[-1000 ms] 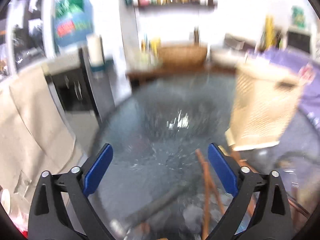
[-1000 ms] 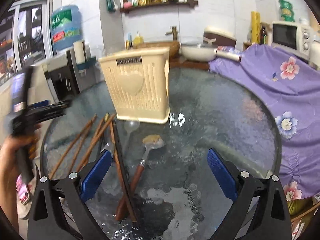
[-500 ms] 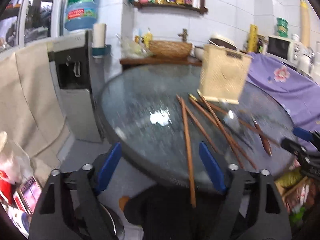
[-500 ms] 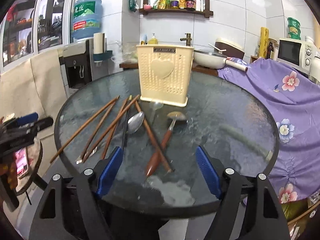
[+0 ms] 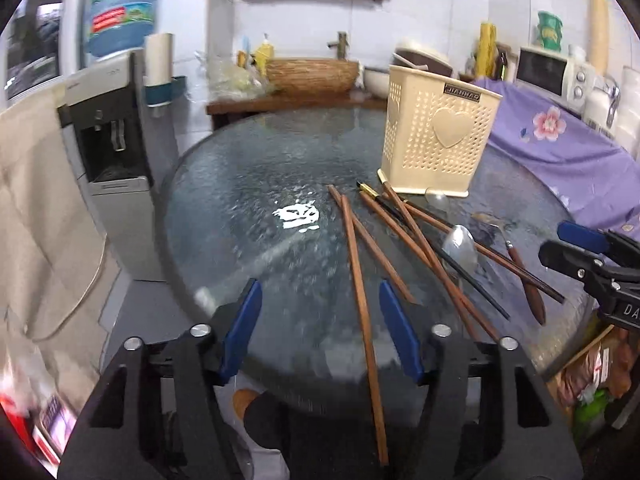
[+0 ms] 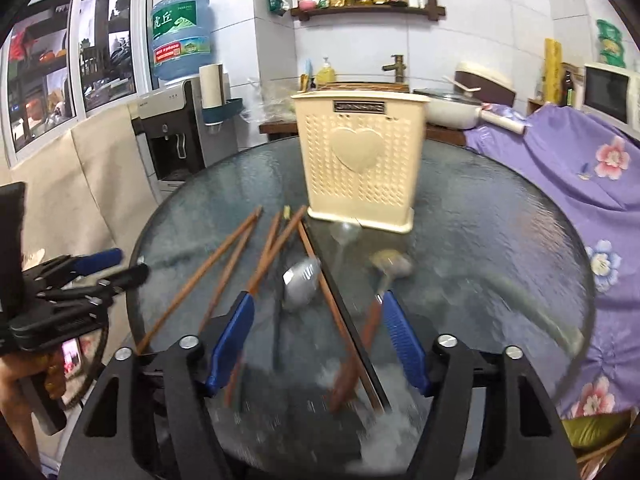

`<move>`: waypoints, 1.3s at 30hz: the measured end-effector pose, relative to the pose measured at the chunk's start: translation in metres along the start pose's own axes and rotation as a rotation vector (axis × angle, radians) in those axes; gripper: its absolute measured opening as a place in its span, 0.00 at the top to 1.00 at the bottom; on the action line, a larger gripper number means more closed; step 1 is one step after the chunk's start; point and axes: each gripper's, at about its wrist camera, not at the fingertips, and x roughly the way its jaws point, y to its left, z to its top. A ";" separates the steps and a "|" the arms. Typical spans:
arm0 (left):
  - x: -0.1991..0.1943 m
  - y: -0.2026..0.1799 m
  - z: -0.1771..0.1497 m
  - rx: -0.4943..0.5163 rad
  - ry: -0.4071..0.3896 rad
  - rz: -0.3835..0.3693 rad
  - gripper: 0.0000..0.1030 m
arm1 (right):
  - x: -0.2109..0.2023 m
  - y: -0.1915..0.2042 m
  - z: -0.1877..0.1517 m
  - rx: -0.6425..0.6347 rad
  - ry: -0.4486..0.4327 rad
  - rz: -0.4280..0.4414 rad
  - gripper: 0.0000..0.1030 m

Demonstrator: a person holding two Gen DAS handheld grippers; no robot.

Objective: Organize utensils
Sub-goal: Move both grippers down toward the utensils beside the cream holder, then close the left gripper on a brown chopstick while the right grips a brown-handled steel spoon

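We judge the sorting barely begun: every chopstick (image 5: 356, 272) and the metal spoon (image 5: 460, 246) lie loose on the glass table (image 5: 240, 184), in front of the cream holder (image 5: 436, 140). Our left gripper (image 5: 320, 326) has been narrowing, half spread around one chopstick without pinching it. Our right gripper (image 6: 320, 340), also narrowing, straddles a wooden-handled spoon (image 6: 376, 292), gripping nothing. Only the right view shows the person's hand (image 6: 24, 384).
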 end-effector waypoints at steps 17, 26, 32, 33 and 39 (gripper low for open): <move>0.074 -0.005 0.048 0.091 0.085 -0.012 0.53 | 0.056 -0.070 0.017 0.122 0.179 -0.120 0.60; 0.093 -0.005 0.052 0.088 0.124 -0.033 0.56 | 0.076 -0.065 0.024 0.137 0.237 -0.134 0.52; 0.105 -0.010 0.055 0.120 0.154 -0.035 0.57 | 0.086 -0.069 0.024 0.154 0.282 -0.130 0.50; 0.107 -0.013 0.055 0.126 0.161 -0.031 0.57 | 0.087 -0.069 0.023 0.152 0.290 -0.126 0.50; 0.117 -0.016 0.054 0.152 0.194 -0.029 0.64 | 0.094 -0.071 0.023 0.151 0.315 -0.129 0.50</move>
